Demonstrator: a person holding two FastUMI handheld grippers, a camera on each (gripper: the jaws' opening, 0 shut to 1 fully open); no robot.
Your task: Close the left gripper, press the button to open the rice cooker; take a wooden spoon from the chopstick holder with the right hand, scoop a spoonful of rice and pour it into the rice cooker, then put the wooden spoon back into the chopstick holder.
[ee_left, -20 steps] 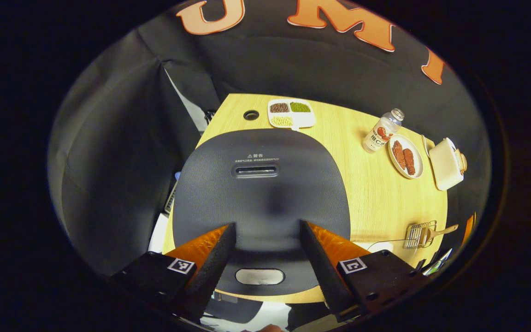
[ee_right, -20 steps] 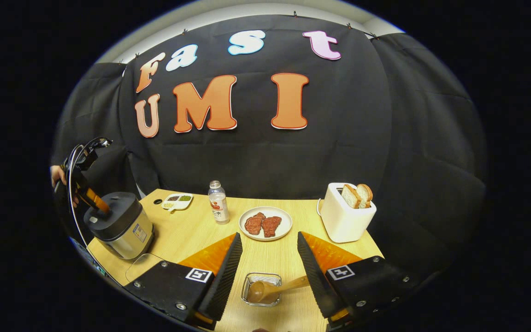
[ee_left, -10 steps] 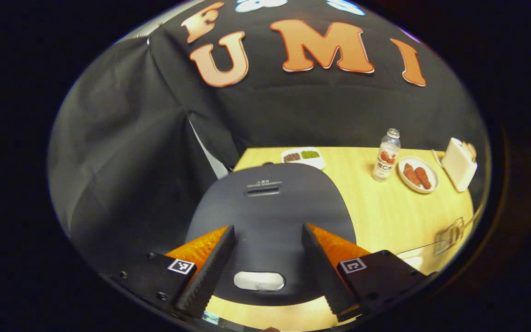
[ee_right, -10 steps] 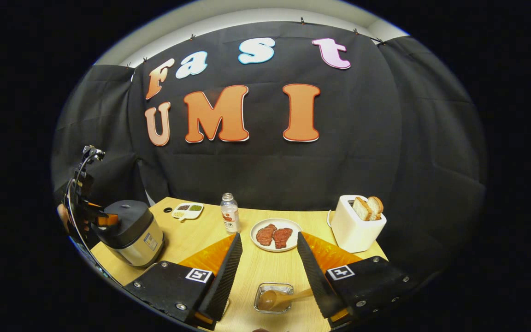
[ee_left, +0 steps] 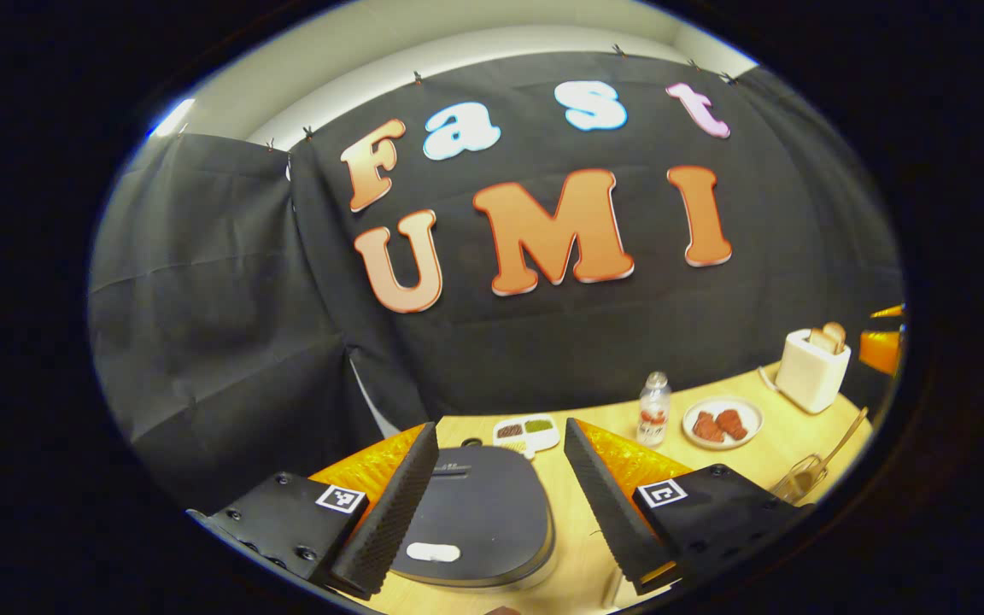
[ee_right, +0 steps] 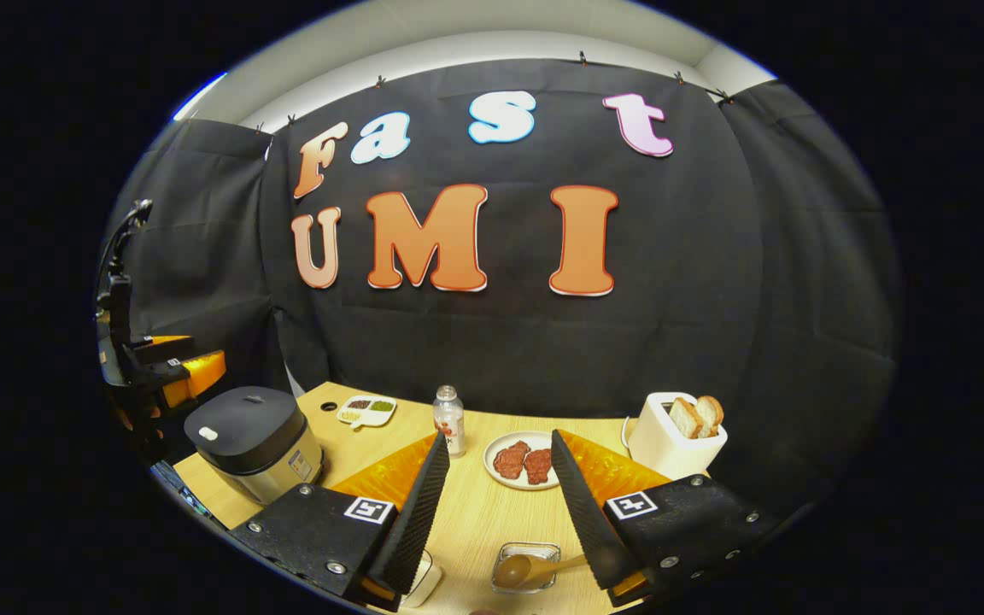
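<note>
You've got a wood-grain table, matt finish. Rice cooker: matt dark plastic-looking lid w/ fine ribbed texture, brushed metal body, glossy pale button. Wooden spoon looks smooth, sits in a wire-metal chopstick holder. Toaster: smooth white, prob. plastic. Bottle: clear plastic. Plate glossy. Your gripper fingers show ridged, rough pads. Booth wall: matt cloth.

rice cooker: 1 | wooden spoon: 1 | chopstick holder: 1 | bottle: 1 | plate: 1, meat pieces: 2 | toaster: 1, bread slices: 2 | divided dish: 1
</note>
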